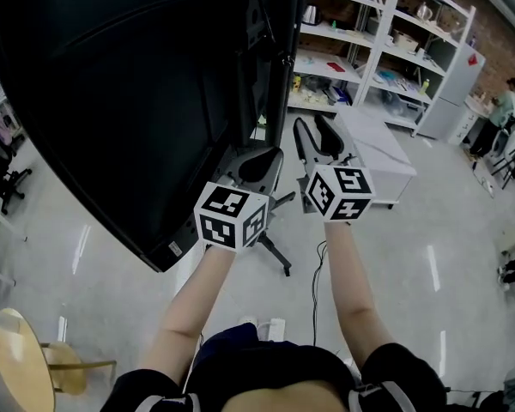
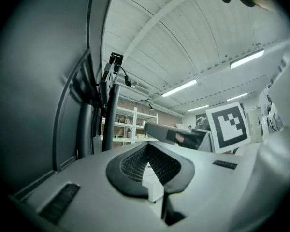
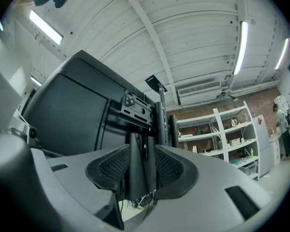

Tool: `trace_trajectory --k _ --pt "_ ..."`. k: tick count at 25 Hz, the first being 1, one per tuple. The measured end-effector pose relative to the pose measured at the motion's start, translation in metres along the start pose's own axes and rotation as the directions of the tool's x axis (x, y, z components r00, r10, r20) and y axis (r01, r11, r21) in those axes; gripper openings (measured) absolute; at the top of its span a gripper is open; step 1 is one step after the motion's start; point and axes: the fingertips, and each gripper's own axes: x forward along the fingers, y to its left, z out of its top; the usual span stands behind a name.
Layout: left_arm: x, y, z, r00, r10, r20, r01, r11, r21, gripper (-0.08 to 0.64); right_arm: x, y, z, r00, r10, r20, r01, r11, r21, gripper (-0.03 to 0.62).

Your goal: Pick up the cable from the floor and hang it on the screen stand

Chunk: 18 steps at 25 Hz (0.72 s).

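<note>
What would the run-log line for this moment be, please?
left gripper: shut, empty | right gripper: open, empty | black cable: on floor, untouched | screen stand: ahead of grippers

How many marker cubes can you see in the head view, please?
2: the left cube sits by the lower edge of the screen, and the right cube is just to its right. None seems hidden.

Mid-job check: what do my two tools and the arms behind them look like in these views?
The left tool and right tool each have a grey body and black jaws lined with mesh-textured pads. Each carries a white cube printed with black square markers. The forearms are bare, below short dark sleeves edged with a pale band.
</note>
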Motion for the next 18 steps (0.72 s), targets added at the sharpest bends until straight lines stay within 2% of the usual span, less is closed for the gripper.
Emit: trace_trajectory --k 5,11,18 --pt "-0.037 -0.032 -0.012 1.000 -0.001 -0.011 0.001 0.999 -0.035 0.006 -0.069 0.033 -0.029 0.997 0.034 -0.072 -0.030 0.998 0.051 0.181" --pt "-0.090 -0.076 -0.023 0.999 -0.008 -0.035 0.007 0.999 -0.039 0.006 -0.149 0.072 -0.045 0.990 0.029 -0.139 -0.018 0.997 0.077 0.178" --pt "-0.141 -0.115 -0.055 0.998 -0.012 -0.069 0.007 0.998 -0.066 0.006 -0.216 0.114 -0.065 0.981 0.026 -0.190 0.005 0.987 0.162 0.173"
